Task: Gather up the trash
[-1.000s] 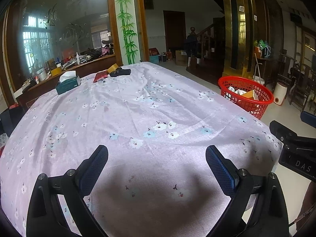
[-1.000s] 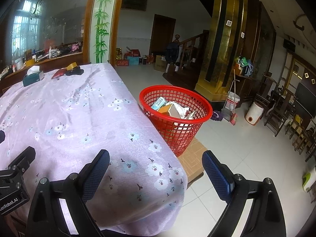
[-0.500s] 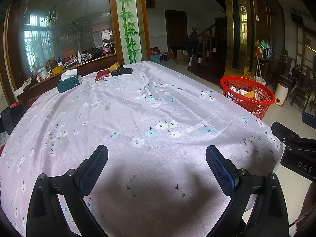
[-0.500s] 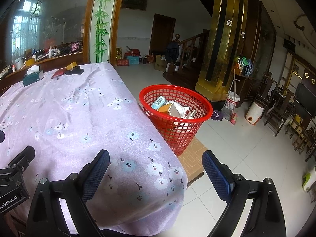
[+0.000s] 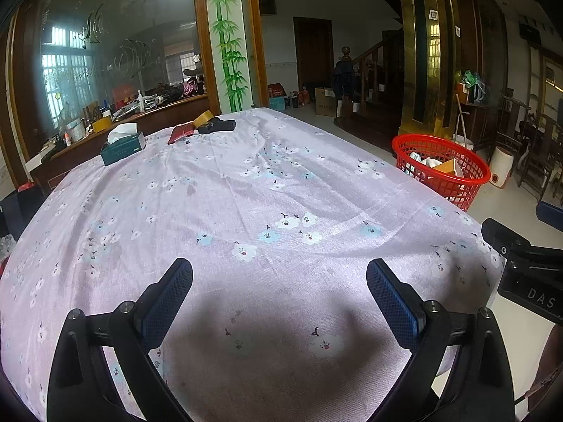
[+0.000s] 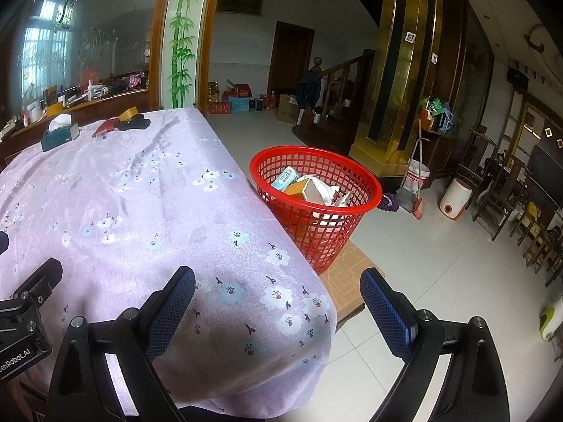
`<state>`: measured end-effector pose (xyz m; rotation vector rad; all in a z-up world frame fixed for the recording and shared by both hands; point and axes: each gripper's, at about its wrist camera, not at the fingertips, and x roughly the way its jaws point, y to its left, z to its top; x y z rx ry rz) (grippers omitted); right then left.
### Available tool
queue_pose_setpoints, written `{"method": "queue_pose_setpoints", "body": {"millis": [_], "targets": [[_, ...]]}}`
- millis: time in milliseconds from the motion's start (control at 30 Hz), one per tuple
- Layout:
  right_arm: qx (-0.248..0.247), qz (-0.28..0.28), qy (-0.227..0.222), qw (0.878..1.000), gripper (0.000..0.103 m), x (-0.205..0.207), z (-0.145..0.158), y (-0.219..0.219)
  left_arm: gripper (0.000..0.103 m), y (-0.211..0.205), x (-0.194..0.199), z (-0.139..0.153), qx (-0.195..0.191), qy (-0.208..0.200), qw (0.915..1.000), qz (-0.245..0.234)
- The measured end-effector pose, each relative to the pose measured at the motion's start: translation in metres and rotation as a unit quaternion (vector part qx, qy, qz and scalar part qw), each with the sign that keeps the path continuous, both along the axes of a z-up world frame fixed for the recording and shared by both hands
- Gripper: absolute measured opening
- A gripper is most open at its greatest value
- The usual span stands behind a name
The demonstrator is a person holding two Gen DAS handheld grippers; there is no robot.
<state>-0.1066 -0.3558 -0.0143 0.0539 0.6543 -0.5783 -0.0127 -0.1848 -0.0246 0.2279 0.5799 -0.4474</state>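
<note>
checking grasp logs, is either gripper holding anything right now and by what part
Nothing is held: the left gripper and right gripper are both open and empty.

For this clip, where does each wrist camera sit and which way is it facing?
Left wrist: above the near end of the table, facing along its lilac cloth; open left gripper and part of the other rig at right show.
Right wrist: over the table's near right corner, facing the red basket and floor; open right gripper shows.
Shared: table, basket, tissue box.
</note>
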Motion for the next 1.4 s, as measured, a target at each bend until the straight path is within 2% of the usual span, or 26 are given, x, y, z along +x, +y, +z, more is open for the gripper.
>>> {"method": "queue_pose_setpoints", "body": {"millis": [867,1000,1067,1200,1300,1400], "targets": [[-0.005,0.003,0.0,1.0,0.097,0.003,-0.002,0.003,0.098,0.006,0.004,-0.001,-0.007,0.007,0.9999,0.008],[-0.011,0.015,-0.002,1.0,0.097,0.013,0.003,0.007,0.098,0.017,0.016,-0.001,-0.02,0.036,0.9991,0.01],[-0.015,0.028,-0.006,0.999,0.097,0.02,0.009,0.012,0.098,0.032,0.029,-0.001,-0.029,0.047,0.9978,0.037],[0.011,0.089,0.001,0.996,0.1,0.057,0.014,0.032,0.098,0.076,0.062,-0.001,-0.012,0.05,0.9913,0.121],[0.035,0.144,0.023,0.989,0.1,0.097,0.008,0.056,0.098,0.112,0.084,-0.004,-0.013,0.07,0.9819,0.175],[0.054,0.188,0.056,0.979,0.1,0.139,-0.005,0.083,0.098,0.145,0.108,-0.011,0.002,0.101,0.9708,0.218]]}}
